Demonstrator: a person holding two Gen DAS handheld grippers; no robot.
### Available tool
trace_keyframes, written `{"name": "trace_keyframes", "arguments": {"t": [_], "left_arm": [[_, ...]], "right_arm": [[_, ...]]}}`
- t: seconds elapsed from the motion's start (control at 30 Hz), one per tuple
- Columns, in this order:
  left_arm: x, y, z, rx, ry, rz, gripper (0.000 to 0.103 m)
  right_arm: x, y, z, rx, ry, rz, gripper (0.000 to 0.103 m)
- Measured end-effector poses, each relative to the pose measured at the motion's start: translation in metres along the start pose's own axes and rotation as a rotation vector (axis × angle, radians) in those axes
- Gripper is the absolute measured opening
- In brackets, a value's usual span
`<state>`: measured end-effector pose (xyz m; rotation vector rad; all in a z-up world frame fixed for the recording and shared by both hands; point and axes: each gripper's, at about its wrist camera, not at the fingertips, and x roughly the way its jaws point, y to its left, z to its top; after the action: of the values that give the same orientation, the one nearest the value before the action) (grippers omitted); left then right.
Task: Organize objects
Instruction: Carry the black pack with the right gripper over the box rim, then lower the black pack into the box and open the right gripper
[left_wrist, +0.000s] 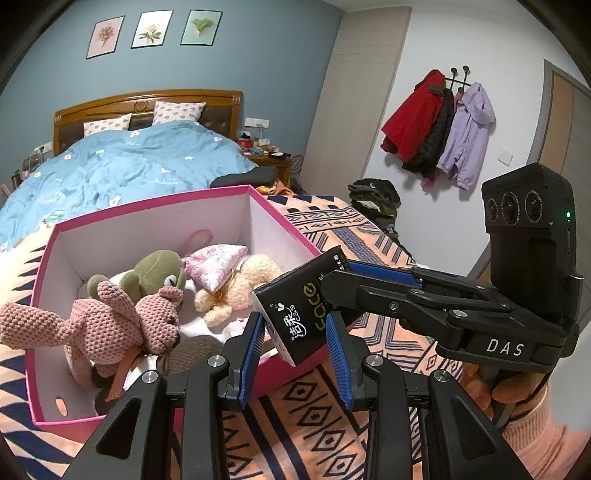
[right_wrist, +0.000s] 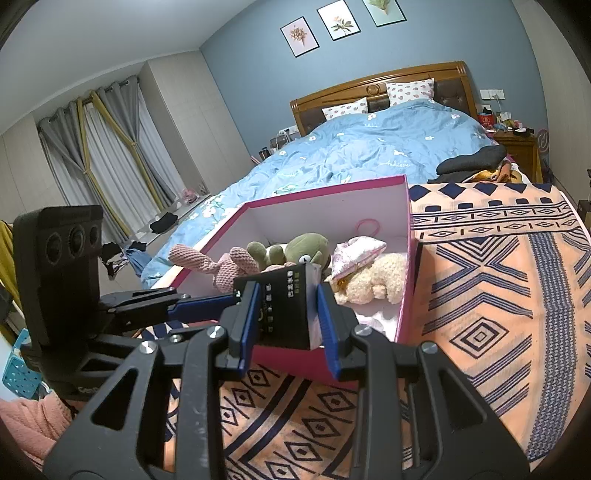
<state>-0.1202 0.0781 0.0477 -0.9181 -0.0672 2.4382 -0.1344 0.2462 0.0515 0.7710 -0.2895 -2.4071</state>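
A black tissue pack (left_wrist: 295, 317) with white and gold lettering hangs over the near right corner of an open pink box (left_wrist: 280, 218). Both grippers are shut on it. My left gripper (left_wrist: 297, 326) clamps its near end between blue pads. From the right, my right gripper (left_wrist: 337, 274) pinches the far end. In the right wrist view the pack (right_wrist: 286, 306) sits between the right gripper (right_wrist: 286, 301) pads, and the left gripper (right_wrist: 236, 295) reaches in from the left. Inside the box (right_wrist: 409, 221) lie a pink knitted rabbit (left_wrist: 110, 321), a green frog (left_wrist: 162, 273), a cream bear (left_wrist: 236, 291) and a pink pouch (left_wrist: 218, 269).
The box rests on an orange patterned blanket (right_wrist: 498, 295) at the foot of a bed with a blue duvet (left_wrist: 129, 166). A dark garment (right_wrist: 472, 160) lies at the duvet's edge. Coats (left_wrist: 439, 129) hang on the right wall. Clothes (left_wrist: 373, 199) are piled on the floor.
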Motion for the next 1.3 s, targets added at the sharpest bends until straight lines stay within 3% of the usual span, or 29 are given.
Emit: {"name": "trace_keyframes", "arguments": {"t": [1.3], "left_arm": [[0.015,0.013,0.008,-0.011,0.016,0.026,0.034]], "right_arm": [[0.017,-0.017,0.006,0.016,0.019,-0.014,0.035]]}}
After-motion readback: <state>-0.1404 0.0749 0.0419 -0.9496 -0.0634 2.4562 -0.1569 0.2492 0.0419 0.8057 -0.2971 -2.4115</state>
